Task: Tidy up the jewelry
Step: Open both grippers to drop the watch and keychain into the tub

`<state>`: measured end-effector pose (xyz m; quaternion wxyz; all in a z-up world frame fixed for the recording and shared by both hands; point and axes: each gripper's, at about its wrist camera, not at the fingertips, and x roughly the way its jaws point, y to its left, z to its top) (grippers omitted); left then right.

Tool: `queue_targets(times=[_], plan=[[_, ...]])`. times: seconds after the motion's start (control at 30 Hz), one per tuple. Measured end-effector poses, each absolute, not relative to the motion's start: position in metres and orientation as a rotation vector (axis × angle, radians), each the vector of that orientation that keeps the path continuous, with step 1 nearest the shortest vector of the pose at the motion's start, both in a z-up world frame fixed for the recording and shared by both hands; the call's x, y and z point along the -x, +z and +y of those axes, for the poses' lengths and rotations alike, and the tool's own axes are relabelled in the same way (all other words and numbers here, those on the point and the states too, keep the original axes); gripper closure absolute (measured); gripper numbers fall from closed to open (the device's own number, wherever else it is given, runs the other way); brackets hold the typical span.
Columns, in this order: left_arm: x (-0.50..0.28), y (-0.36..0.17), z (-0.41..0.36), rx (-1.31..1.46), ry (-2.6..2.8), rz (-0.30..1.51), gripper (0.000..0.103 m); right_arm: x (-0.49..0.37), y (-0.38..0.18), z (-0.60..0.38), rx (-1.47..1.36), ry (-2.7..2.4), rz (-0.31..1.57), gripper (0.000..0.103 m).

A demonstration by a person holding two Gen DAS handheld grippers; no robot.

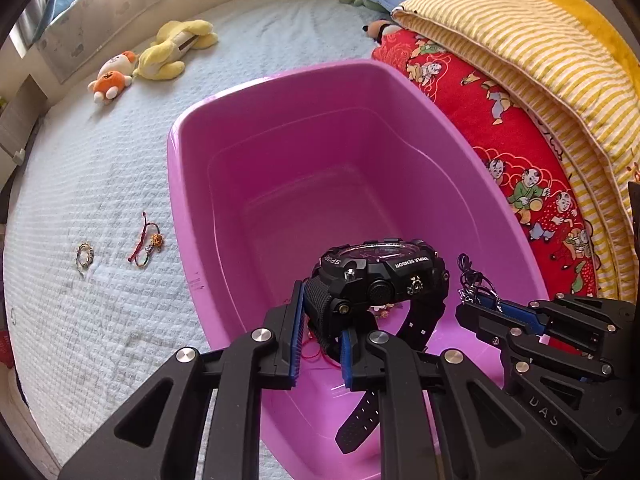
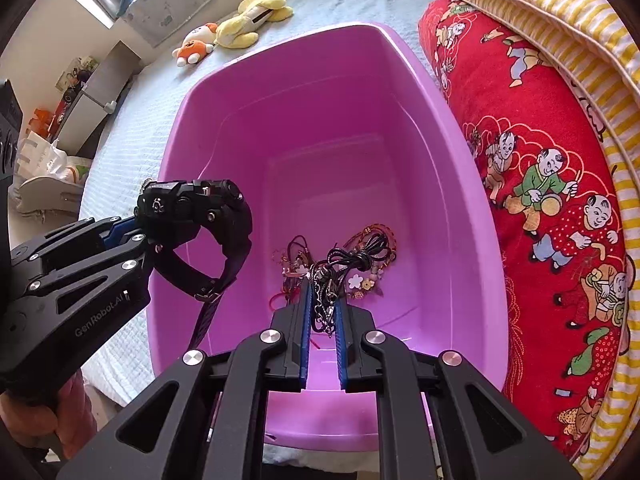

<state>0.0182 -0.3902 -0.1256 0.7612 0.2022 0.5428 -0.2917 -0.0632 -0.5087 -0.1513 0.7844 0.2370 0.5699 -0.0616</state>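
Note:
A pink plastic tub (image 1: 192, 184) (image 2: 472, 184) stands on the bed. My left gripper (image 1: 322, 316) (image 2: 132, 228) is shut on the strap of a black sports watch (image 1: 380, 276) (image 2: 192, 208), held over the tub's near end. My right gripper (image 2: 323, 300) (image 1: 480, 300) is shut on a black cord necklace with a metal chain (image 2: 326, 304) (image 1: 474, 280), also held over the tub. A pile of bracelets and cords (image 2: 360, 264) lies on the tub's floor. A ring (image 1: 85, 256) and a red string bracelet (image 1: 148, 244) lie on the bed left of the tub.
A folded red quilt (image 1: 500, 128) (image 2: 540, 160) with a yellow striped blanket (image 1: 520, 40) on it lies against the tub's right side. Plush toys (image 1: 172, 52) (image 2: 240, 24) lie farther back on the pale blue bedspread (image 1: 100, 184).

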Motion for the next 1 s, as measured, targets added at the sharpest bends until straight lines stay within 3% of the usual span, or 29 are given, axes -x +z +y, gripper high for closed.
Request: queue_targets(times=[0.2,0.27,0.3,0.33,0.4,0.43,0.47,1.0], plan=[[-0.024,-0.139,-0.389,-0.458,-0.605,1.216,0.088,0.059,-0.162,-0.504,-0.495,-0.125,1.277,0.090],[-0.026,-0.143,-0.390,-0.468,-0.601,1.233,0.084,0.058,-0.164,-0.504,-0.502,-0.125,1.294,0.080],[-0.026,-0.144,-0.390,-0.469,-0.602,1.236,0.082,0.058,-0.165,-0.504,-0.512,-0.122,1.300,0.070],[-0.026,-0.143,-0.391,-0.470,-0.598,1.233,0.076,0.059,-0.165,-0.504,-0.517,-0.128,1.305,0.058],[-0.025,-0.139,-0.391,-0.476,-0.583,1.207,0.059,0.060,-0.162,-0.504,-0.513,-0.138,1.301,0.057],[-0.025,-0.136,-0.391,-0.476,-0.580,1.190,0.045,0.061,-0.161,-0.504,-0.507,-0.143,1.301,0.057],[-0.025,-0.132,-0.391,-0.474,-0.583,1.172,0.040,0.062,-0.161,-0.505,-0.503,-0.146,1.301,0.057],[-0.025,-0.104,-0.373,-0.426,-0.573,1.146,0.033,0.090,-0.137,-0.501,-0.525,-0.151,1.271,0.052]])
